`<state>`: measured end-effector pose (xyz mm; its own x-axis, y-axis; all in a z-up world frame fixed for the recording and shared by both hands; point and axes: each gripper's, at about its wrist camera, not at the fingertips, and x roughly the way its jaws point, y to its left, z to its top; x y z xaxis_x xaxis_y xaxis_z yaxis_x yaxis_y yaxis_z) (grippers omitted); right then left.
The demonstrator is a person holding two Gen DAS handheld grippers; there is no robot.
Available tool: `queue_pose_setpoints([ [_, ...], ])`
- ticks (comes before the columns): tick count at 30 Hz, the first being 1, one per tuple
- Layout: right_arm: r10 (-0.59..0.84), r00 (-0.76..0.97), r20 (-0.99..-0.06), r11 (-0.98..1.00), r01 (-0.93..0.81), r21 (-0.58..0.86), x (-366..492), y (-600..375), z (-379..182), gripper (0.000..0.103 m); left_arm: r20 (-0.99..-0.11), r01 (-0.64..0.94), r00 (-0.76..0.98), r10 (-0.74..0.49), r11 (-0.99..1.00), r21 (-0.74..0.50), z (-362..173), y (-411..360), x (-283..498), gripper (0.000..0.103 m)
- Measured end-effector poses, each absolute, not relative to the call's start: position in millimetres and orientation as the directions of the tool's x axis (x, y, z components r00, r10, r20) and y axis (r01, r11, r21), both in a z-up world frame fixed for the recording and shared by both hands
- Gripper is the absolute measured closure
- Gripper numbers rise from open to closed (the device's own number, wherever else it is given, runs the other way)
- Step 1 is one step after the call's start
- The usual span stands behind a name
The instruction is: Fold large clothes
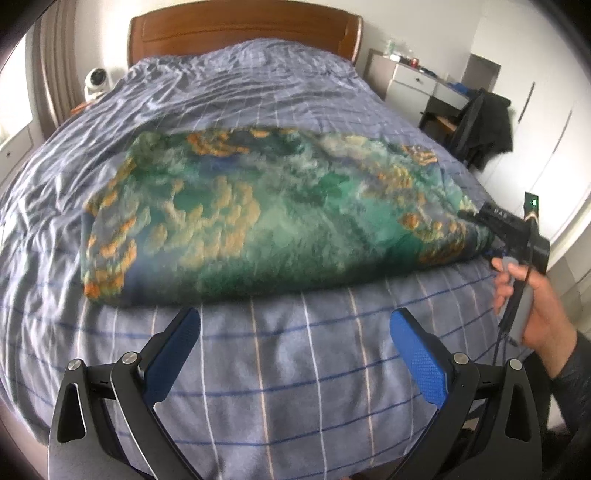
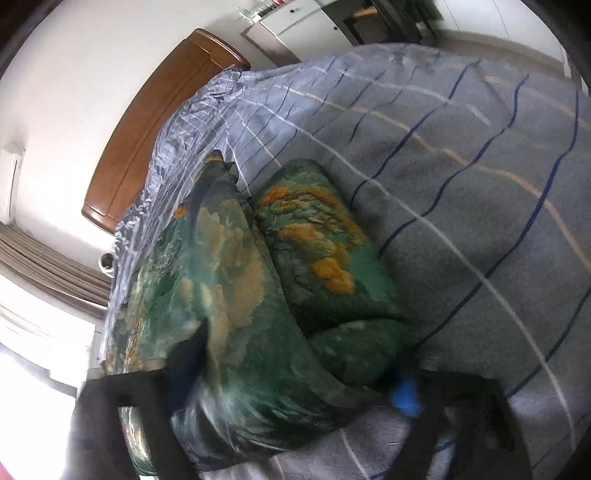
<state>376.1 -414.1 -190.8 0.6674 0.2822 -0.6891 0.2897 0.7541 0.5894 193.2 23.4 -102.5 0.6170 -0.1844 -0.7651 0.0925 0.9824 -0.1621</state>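
Item: large garment (image 1: pixel 258 214), green and blue print with orange and cream patches. Location: on the bed (image 1: pixel 280 387), lying across the checked blue-grey duvet, its long edge towards the foot.

Condition: already doubled over at least once, judging by its bulk and the rounded near edge. In the right wrist view two layers show at the right-hand end, one lobe tucked against the other with a seam-like crease between them. Shape is a loose oblong, not yet a compact packet.

Left tongs (image 1: pixel 295 354): spread wide, nothing between the blue pads (image 1: pixel 421 354), held over bare duvet just short of the garment's near edge, apart from it.

Right tongs (image 1: pixel 476 218): at the garment's right end, in the person's right hand (image 1: pixel 535 306). In the right wrist view cloth lies between the two blurred fingers, so a hold on the garment appears likely; motion blur prevents certainty about closure.

Progress, as judged: mid-task. First fold done; a further fold bringing the right end across seems under way or due, then smoothing and squaring.

Also present: wooden headboard (image 1: pixel 240 33), white drawers (image 1: pixel 413 81).
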Motion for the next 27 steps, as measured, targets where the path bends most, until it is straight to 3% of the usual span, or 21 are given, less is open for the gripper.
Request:
queue_pose_setpoints([
  [3, 0.248, 0.714, -0.655, 0.798, 0.233, 0.555, 368, -406, -172, 0.059, -0.738, 0.132, 0.640, -0.213, 0.977, -0.168, -75, 24, 213, 0.001],
  [5, 0.216, 0.755, -0.619, 0.855, 0.160, 0.493, 360, -391, -147, 0.064, -0.706, 0.178, 0.660, -0.257, 0.966, -0.186, -50, 21, 231, 0.001],
  [9, 0.185, 0.832, -0.523, 0.935, 0.014, 0.353, 338, -358, -97, 0.065, -0.669, 0.352, 0.599, -0.441, 0.895, -0.274, -8, -10, 277, 0.001],
  [13, 0.192, 0.882, -0.430, 0.978, -0.136, 0.158, 311, -310, -56, 0.065, -0.710, 0.487, 0.425, -0.561, 0.803, -0.343, 2, -56, 322, 0.001],
  [19, 0.278, 0.898, -0.342, 0.913, -0.358, -0.196, 269, -218, -25, 0.065, -0.755, 0.512, 0.336, -0.563, 0.782, -0.355, 14, -70, 356, 0.001],
  [23, 0.316, 0.894, -0.317, 0.803, -0.430, -0.412, 243, -167, -28, 0.065, -0.830, 0.461, 0.380, -0.408, 0.862, -0.212, 4, -61, 356, 0.001],
  [24, 0.327, 0.891, -0.314, 0.772, -0.444, -0.455, 237, -157, -30, 0.065, -0.839, 0.449, 0.392, -0.378, 0.874, -0.184, 1, -59, 354, 0.004],
  [27, 0.367, 0.874, -0.318, 0.713, -0.484, -0.507, 224, -138, -34, 0.065, -0.848, 0.412, 0.422, -0.319, 0.901, -0.134, -10, -41, 353, 0.061],
])
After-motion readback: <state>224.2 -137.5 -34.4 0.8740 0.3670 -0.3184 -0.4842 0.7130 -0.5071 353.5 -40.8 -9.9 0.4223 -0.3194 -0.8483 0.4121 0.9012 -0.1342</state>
